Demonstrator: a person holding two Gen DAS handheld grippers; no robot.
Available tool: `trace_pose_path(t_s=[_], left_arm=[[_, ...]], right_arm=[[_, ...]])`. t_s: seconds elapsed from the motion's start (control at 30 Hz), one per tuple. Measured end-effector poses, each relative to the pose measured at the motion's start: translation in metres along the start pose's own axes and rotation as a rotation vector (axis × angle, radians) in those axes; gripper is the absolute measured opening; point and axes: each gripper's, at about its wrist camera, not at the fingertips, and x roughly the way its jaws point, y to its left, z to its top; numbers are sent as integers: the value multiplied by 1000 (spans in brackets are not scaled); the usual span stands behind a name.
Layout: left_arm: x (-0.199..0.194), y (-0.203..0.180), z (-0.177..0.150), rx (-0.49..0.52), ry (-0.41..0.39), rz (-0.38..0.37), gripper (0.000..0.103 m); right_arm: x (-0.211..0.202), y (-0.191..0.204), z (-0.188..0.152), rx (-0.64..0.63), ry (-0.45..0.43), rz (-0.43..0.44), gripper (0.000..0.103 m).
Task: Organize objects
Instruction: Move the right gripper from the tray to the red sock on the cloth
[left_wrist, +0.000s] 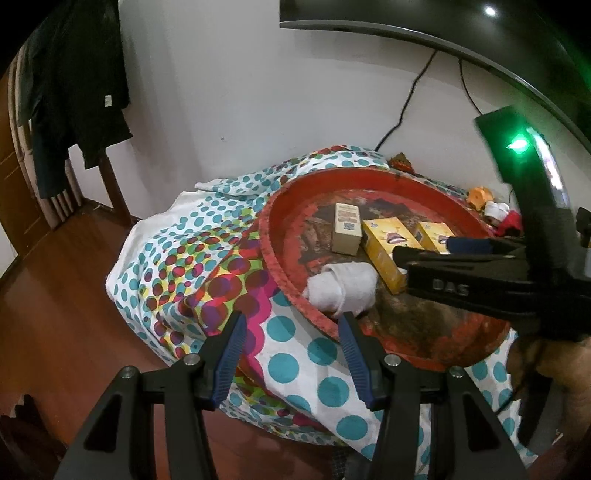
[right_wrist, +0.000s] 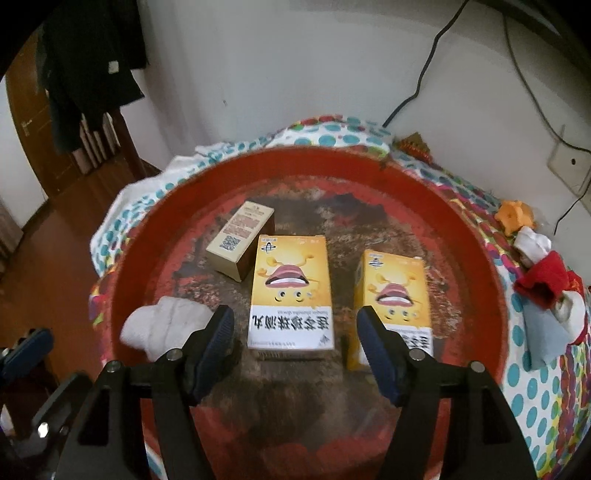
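Both tongs, left (left_wrist: 291, 332) and right (right_wrist: 295, 325), stand apart and clamp nothing above the red tray (right_wrist: 476, 266) on the dotted-cloth surface (left_wrist: 295, 365), which holds two yellow boxes (right_wrist: 290, 291), one beige box (right_wrist: 240, 240) and one white cloth roll (right_wrist: 162, 325).

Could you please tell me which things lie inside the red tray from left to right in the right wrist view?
Rolled white cloth → beige cardboard box with a QR code → large yellow cartoon-face box lying flat → second yellow cartoon-face box, all in the round red tray.
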Motion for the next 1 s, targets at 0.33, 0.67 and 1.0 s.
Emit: trace_pose_path(t_s=[0.33, 0.67, 1.0], left_arm=[[-2, -21, -6, 61, -5, 5, 53], [-4, -48, -14, 139, -5, -21, 53], [-18, -82, -22, 213, -23, -77, 53]], right_arm=[[-47, -56, -33, 67, -96, -46, 74], [-62, -190, -82, 303, -81, -195, 74], [-78, -327, -103, 490, -105, -323, 74]])
